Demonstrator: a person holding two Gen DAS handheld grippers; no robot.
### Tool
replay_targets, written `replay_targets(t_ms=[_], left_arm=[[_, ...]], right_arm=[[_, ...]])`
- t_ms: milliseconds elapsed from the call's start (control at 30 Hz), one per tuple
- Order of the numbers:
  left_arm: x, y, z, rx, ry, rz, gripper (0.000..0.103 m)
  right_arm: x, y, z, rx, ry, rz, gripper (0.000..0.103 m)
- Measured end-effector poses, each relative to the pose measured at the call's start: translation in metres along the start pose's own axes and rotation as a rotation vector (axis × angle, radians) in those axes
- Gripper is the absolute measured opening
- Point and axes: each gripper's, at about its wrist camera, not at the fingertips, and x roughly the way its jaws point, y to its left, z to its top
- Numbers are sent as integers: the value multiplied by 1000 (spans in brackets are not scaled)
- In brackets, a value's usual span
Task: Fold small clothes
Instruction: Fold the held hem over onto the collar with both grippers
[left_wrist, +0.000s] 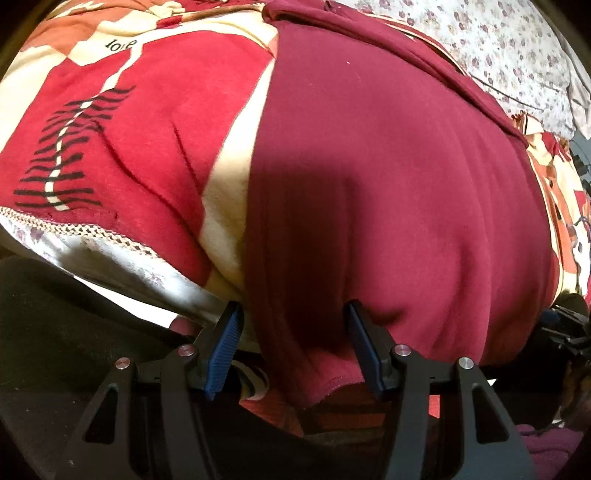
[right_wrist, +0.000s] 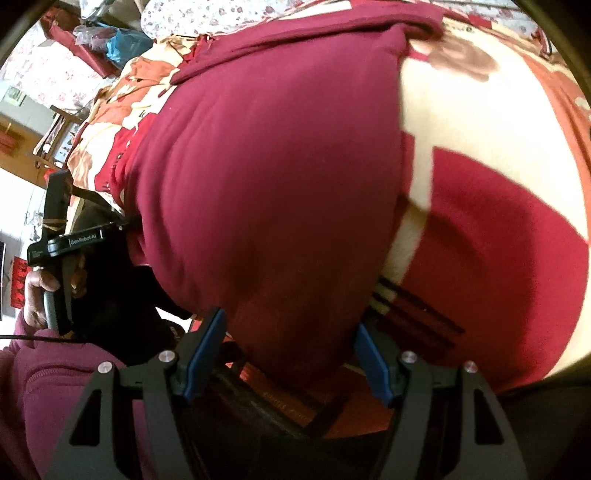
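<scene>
Nearest us, both claws sit at the garment's (left_wrist: 388, 184) near hem, one at each corner — we judge this is the set-up for lifting that edge and carrying it away from us to make a fold.

Our left gripper (left_wrist: 293, 317) has its jaws wide apart. The left corner of the maroon cloth droops into the gap between the blue pads (left_wrist: 225, 343), but neither pad presses it, so we hold nothing yet. The stitched hem hangs just below and between the fingers.

Our right gripper (right_wrist: 291, 347) is likewise spread wide, with the right corner bulging into the gap. The cloth looks close to the right pad; we cannot tell whether it touches. Nothing is clamped here either.

As for pose, both tools point forward and slightly down along the bed, low against its near edge, roughly parallel. In the right view we see the left hand (right_wrist: 40, 295) wrapped round its handle, held upright off to the side, with a maroon sleeve (right_wrist: 44, 387) below it.

Further out, the garment lies spread flat on a patterned blanket (left_wrist: 129, 129) — red, cream and orange blocks — which keeps it smooth for folding. Its far edge looks already doubled over into a thick band.

Beyond that lies a floral sheet (left_wrist: 498, 48), and in the right view a cluttered room corner with a blue bag (right_wrist: 125, 42).
</scene>
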Motion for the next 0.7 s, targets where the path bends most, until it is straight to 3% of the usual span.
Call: replay_targets(t_ms=[433, 500, 567, 633, 700], left_arm=[[15, -8, 4, 32, 60, -14, 37], [15, -11, 3, 44, 70, -23, 36], [13, -14, 1, 60, 74, -47, 14], [9, -10, 2, 71, 71, -58, 2], [3, -10, 1, 76, 62, -74, 0]], right_arm=[[11, 2, -2, 12, 25, 59, 73], [15, -3, -3, 43, 27, 85, 62], [19, -2, -5, 30, 35, 72, 31], [18, 3, -5, 6, 22, 67, 14], [10, 7, -3, -5, -2, 83, 13]])
